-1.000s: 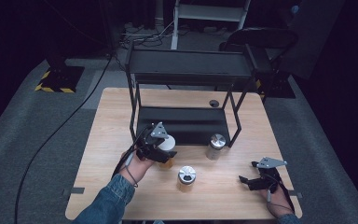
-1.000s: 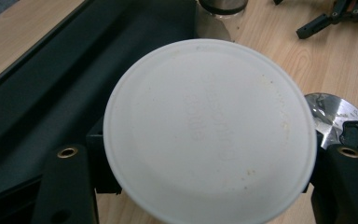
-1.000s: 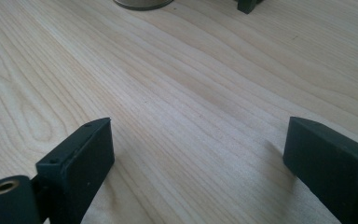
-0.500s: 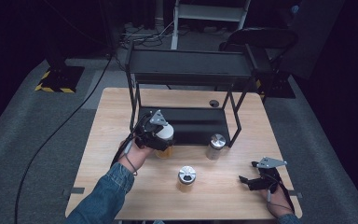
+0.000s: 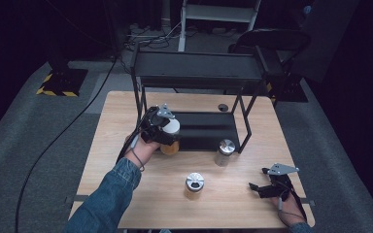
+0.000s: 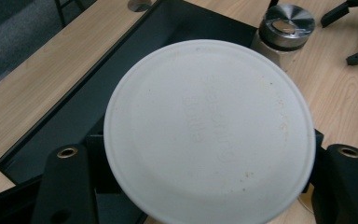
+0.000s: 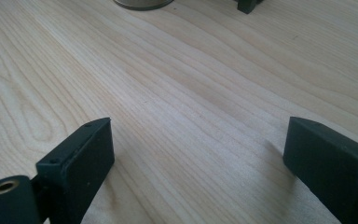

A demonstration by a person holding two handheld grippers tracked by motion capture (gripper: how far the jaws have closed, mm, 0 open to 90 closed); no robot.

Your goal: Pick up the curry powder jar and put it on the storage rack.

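The left gripper [image 5: 161, 132] has its jaws clamped on the white-lidded amber plastic jar [image 5: 170, 137], carrying it toward the black metal shelf rack [image 5: 199, 68]; next, set it inside. The right gripper [image 5: 267, 187] rests with jaws spread wide, nothing between them.

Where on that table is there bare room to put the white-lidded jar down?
The left claw holds the jar. Free: the black tray under the rack, and the bare wood along the table at far left. Crowded: the front middle, around the two metal-lidded jars and the open right claw.

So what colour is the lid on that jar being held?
White round plastic lid, clearest in the left gripper view.
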